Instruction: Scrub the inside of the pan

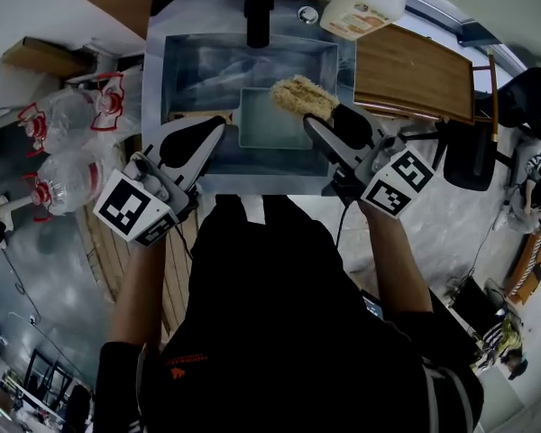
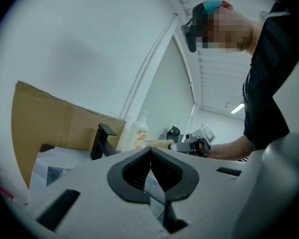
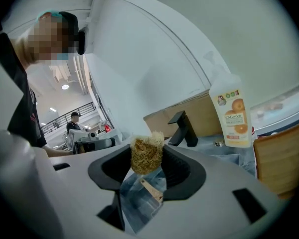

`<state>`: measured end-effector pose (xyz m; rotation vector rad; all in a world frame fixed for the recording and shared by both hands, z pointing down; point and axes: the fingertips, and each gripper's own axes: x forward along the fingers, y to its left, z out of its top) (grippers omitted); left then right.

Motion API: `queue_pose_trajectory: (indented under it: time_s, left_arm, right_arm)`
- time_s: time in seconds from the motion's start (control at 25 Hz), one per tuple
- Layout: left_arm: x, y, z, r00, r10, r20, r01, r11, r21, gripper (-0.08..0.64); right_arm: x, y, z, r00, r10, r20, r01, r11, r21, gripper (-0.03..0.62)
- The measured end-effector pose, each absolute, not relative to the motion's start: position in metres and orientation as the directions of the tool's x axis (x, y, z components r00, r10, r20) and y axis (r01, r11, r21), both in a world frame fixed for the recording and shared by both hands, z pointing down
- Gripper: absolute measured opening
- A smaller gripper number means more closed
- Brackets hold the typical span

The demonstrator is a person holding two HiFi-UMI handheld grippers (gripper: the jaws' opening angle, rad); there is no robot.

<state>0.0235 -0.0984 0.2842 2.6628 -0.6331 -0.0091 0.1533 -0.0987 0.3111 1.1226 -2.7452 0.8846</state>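
One pan [image 1: 270,130], one scrubber [image 1: 302,96] pinched in right claw [image 1: 309,118].

A white soap bottle [image 3: 232,114] just right of the black faucet [image 3: 184,128] carries the only lettering in view: a label with pictured oranges whose brand line looks like "SoGarden", too small to read for sure. Small orange print [image 1: 182,361] on the person's black shirt, well below the faucet in the head view, cannot be read.
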Motion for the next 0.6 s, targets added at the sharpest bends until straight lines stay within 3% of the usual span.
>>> queue_pose_trajectory:
  time_s: [0.6]
  left_arm:
    - [0.006, -0.117, 0.341, 0.865, -0.478, 0.15, -0.493, -0.757, 0.429, 0.018]
  right_arm:
    - [0.136, -0.126, 0.407, -0.728, -0.484, 0.485, -0.674, 0.635, -0.378, 0.189]
